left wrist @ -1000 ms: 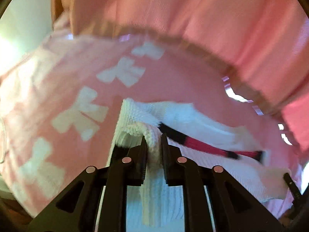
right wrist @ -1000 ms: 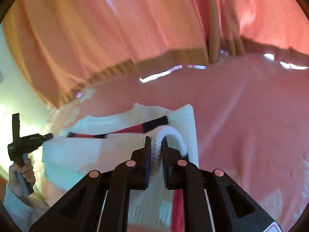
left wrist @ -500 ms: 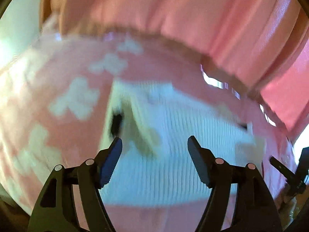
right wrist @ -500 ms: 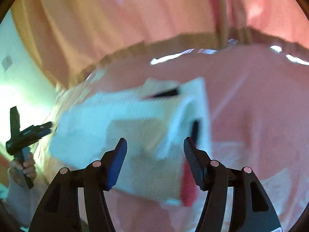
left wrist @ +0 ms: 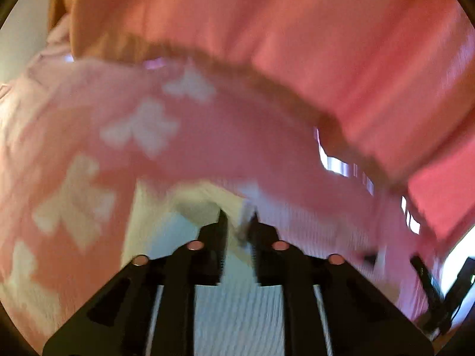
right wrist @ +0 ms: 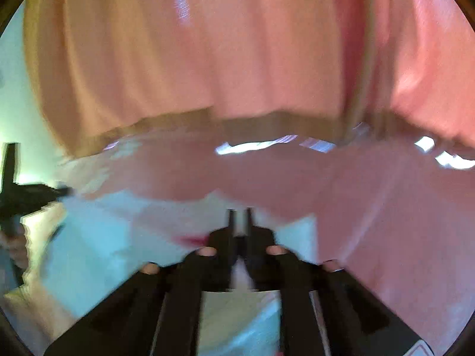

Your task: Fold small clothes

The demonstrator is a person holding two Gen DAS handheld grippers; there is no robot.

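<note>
The left gripper [left wrist: 237, 222] has its jaws narrowed to a small gap and closing, with a fold of the white knit [left wrist: 237, 311] between the fingers; blur hides whether the pads already press on it. The knit's ribbed white cloth fills the space under and ahead of the fingers and runs off to the right, where a small dark mark sits on it. It lies on a pink spread [left wrist: 222, 136] printed with white bows [left wrist: 139, 127], which covers the surface all round. At the far right edge of this view the other gripper's dark frame shows beside the spread.

The right gripper [right wrist: 240, 219] also has its jaws nearly together and closing, with white cloth of the knit [right wrist: 98, 237] showing in the gap between them; blur again leaves the contact unclear. The knit spreads out to the left of the fingers, with a short red streak [right wrist: 193, 240] just left of them. It rests on the same pink spread [right wrist: 371, 207]. Far left, the left gripper's black body and the person's hand [right wrist: 12, 246] appear, smeared. Behind the spread hangs a pink curtain [right wrist: 207, 44] with a brownish hem, daylight showing under it.
</note>
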